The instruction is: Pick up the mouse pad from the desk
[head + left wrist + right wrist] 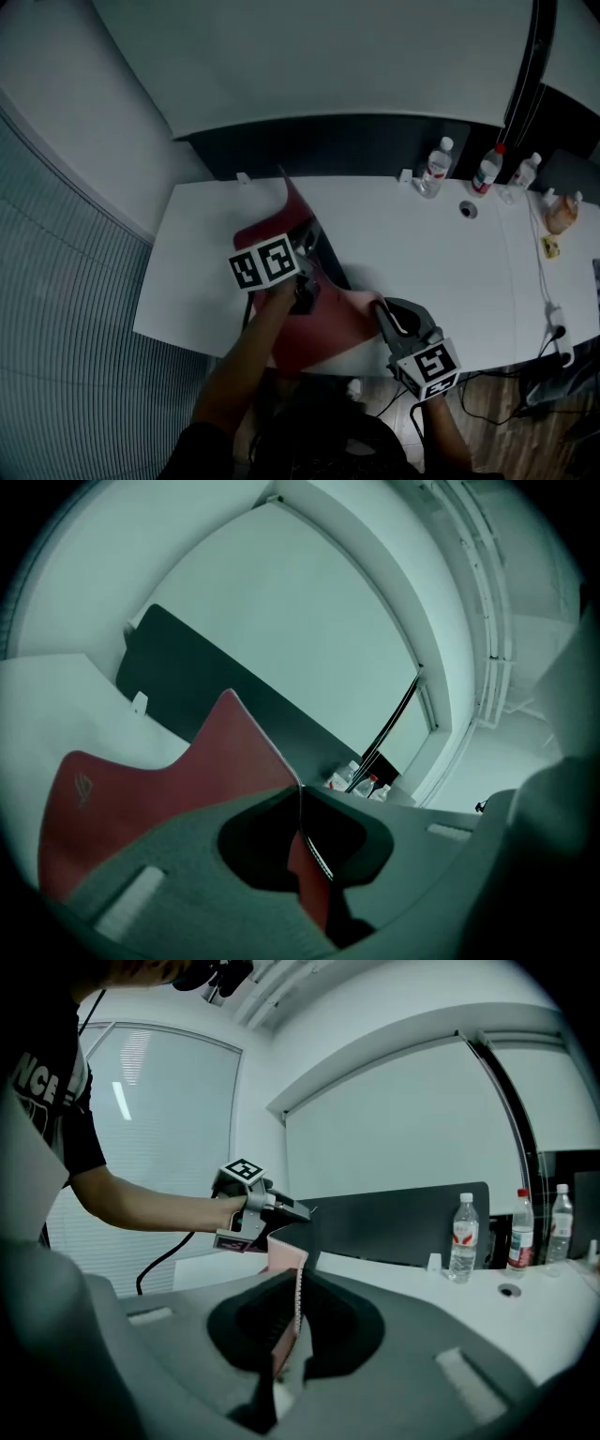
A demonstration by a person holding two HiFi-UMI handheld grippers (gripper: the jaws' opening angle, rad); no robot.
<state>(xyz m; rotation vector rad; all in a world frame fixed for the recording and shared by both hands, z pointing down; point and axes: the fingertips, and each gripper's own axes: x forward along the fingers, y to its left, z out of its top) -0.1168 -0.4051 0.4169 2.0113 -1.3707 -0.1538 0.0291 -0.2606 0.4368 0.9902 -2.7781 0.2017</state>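
The red mouse pad (328, 326) is lifted off the white desk (422, 253) and bent, with one corner standing up at the back. My left gripper (313, 247) is shut on its upper part; in the left gripper view the pad (178, 771) runs edge-on between the closed jaws of that gripper (300, 797). My right gripper (382, 309) is shut on the pad's near right edge. The right gripper view shows the thin pad edge (287, 1262) pinched in the right gripper (298, 1277), and the left gripper (279, 1211) holding the far end.
Three water bottles (434, 167) (487, 171) (525, 171) stand at the desk's back right, near a cable hole (468, 209). A dark partition (356, 145) lines the back edge. A power strip (561, 333) and cables lie at the right end.
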